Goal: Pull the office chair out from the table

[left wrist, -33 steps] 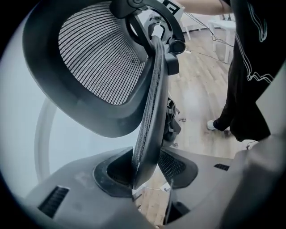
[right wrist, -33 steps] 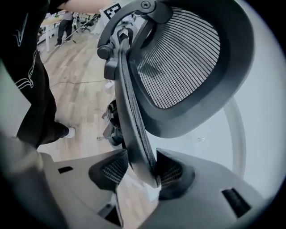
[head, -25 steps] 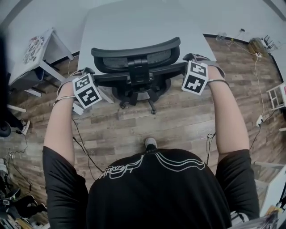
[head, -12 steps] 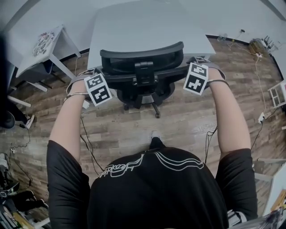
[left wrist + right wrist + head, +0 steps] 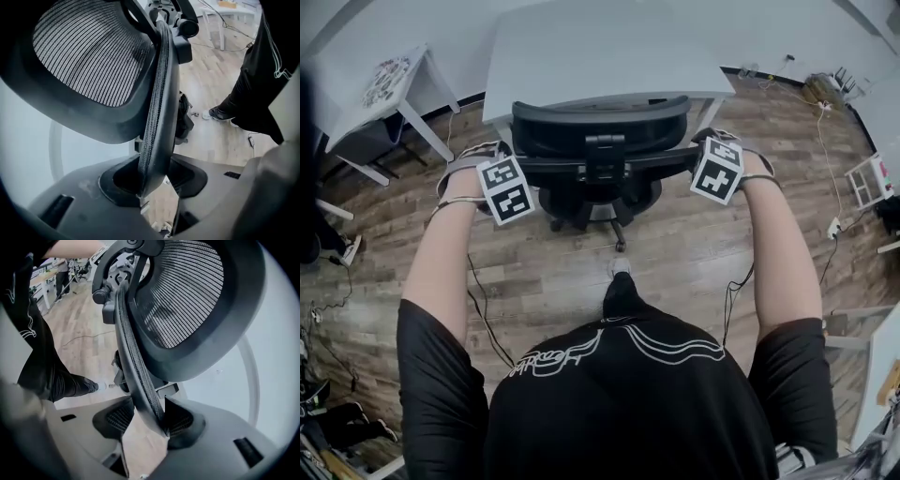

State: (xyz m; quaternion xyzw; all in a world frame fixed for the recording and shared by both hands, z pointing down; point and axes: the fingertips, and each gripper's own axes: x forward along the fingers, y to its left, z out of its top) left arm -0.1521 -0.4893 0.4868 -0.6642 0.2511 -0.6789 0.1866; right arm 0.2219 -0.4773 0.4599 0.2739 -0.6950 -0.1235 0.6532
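A black office chair (image 5: 598, 141) with a mesh back stands at the front edge of the white table (image 5: 600, 52). In the head view my left gripper (image 5: 517, 171) is at the left side of the backrest and my right gripper (image 5: 699, 161) is at the right side. In the left gripper view the backrest's rim (image 5: 157, 117) runs down between the jaws of the left gripper (image 5: 152, 185), which are shut on it. The right gripper (image 5: 150, 420) likewise clamps the opposite rim (image 5: 136, 366). The chair's base and castors (image 5: 600, 211) show over the wood floor.
A small white side table (image 5: 389, 80) stands at the left. Cables (image 5: 478, 291) trail over the floor by my left arm and cables (image 5: 733, 291) by my right. My shoe (image 5: 621, 267) is just behind the chair's base. A white rack (image 5: 867, 183) stands far right.
The chair has rolled back from under the table toward me, both grippers moving with it. Its backrest now sits at the table's front edge instead of overlapping the top.
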